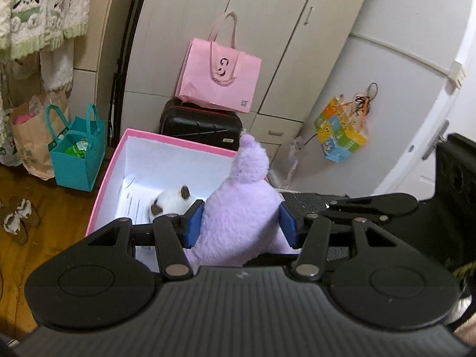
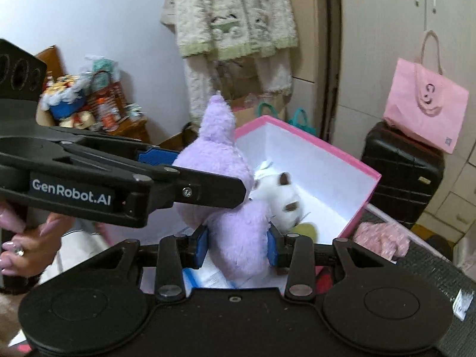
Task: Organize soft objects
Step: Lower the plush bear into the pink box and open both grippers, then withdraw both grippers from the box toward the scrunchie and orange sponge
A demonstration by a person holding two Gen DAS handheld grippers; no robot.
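Note:
A fluffy purple plush toy is held by both grippers above the near edge of a pink box with a white inside. My left gripper is shut on the plush's body. My right gripper is shut on a lower part of the same plush. The left gripper shows from the side in the right wrist view, clamped on the plush's upper part. A white plush with brown ears lies inside the box; it also shows in the right wrist view.
A black suitcase with a pink paper bag on it stands behind the box against white cupboards. A teal bag and a brown paper bag stand on the wooden floor at left. A pink fluffy item lies right of the box.

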